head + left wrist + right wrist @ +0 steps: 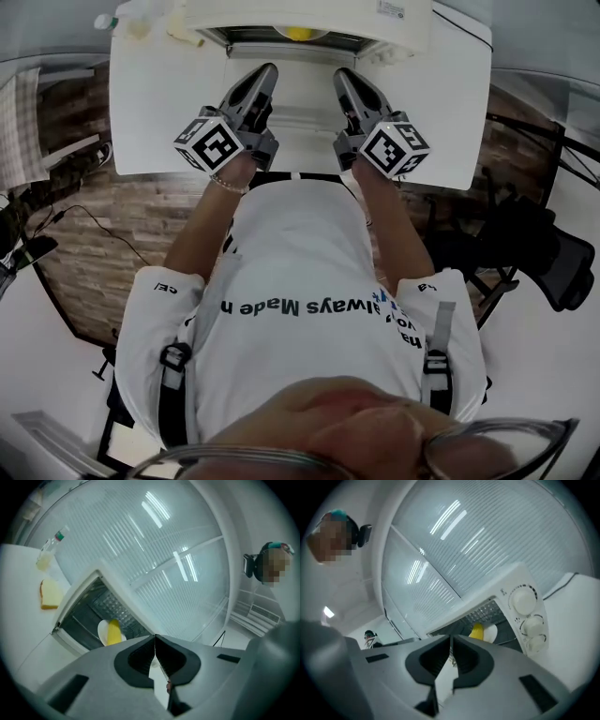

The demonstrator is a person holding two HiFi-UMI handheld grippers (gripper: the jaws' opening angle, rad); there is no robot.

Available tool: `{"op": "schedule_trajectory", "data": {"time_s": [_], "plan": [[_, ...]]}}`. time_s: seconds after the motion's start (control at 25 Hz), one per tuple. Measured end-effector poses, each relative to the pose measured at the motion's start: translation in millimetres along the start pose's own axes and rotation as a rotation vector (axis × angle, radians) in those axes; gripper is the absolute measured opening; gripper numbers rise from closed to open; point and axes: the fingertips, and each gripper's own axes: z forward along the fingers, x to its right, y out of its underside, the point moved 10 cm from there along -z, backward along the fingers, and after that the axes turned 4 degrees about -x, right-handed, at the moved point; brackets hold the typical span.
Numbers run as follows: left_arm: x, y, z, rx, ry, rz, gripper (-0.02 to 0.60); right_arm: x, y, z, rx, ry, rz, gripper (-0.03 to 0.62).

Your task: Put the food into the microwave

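The yellow food (114, 632) already lies on a white plate (101, 631) inside the microwave (524, 601). Its door looks open, though the head view shows that poorly. The left hand-held gripper (265, 71) and right hand-held gripper (344, 75) each have their jaws pressed together on nothing. Both hover over the desk (159, 112) just in front of the opening, with the food beyond and between their tips. If the door is pushed shut with closed, smooth jaws, they could slip off it. A hard shove might jolt the plate.
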Motion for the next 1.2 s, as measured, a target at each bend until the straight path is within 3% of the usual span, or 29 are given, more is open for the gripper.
{"op": "schedule_trajectory", "data": {"time_s": [0.24,0.4,0.56,0.84,1.2], "plan": [[44,-7,-15,-0.020,0.015,0.198,0.011,-43,-18,-30,-0.014,-0.008,-0.277,0.023],[64,-9,-23,-0.015,0.006,0.304,0.011,-67,-31,-45,-0.007,-0.006,-0.404,0.023],[92,-13,-35,-0.001,-0.007,0.439,0.012,-90,-43,-64,0.002,0.010,-0.484,0.023],[134,-25,-48,0.028,0.002,0.580,0.012,-125,-62,-93,0.048,0.031,-0.606,0.023],[168,-35,-63,0.056,0.014,0.655,0.012,-156,-78,-113,0.077,0.003,-0.653,0.023]]}}
